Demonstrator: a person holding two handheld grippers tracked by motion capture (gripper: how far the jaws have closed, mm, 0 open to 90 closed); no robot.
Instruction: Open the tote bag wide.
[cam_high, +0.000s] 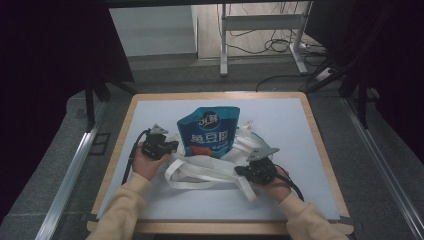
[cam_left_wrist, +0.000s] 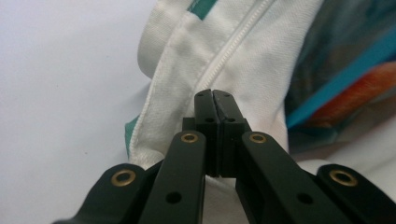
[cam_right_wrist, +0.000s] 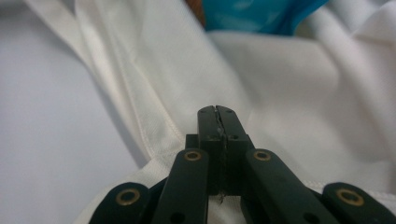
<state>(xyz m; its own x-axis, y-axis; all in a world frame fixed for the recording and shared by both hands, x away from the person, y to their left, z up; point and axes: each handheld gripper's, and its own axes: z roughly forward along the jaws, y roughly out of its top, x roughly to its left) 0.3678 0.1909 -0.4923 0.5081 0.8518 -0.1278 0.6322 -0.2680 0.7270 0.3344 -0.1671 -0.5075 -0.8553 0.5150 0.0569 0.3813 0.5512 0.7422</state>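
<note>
A white cloth bag (cam_high: 227, 161) with long straps lies crumpled at the middle of the table. A blue snack pouch (cam_high: 209, 130) rests with its lower end in the bag's folds. My left gripper (cam_high: 175, 145) is at the bag's left edge, jaws shut on the white fabric (cam_left_wrist: 224, 51), and the pouch (cam_left_wrist: 355, 70) shows in shadow to its right. My right gripper (cam_high: 239, 170) sits at the bag's near right side. Its jaws (cam_right_wrist: 216, 109) are shut, a sliver of cloth showing between them, with the bag (cam_right_wrist: 280, 79) and pouch (cam_right_wrist: 252, 14) beyond.
A pale mat (cam_high: 295, 120) covers the wooden table (cam_high: 321, 150). Loose straps (cam_high: 200, 182) trail toward the near edge. Beyond the table stand a desk frame (cam_high: 260, 22) with floor cables and dark curtains at both sides.
</note>
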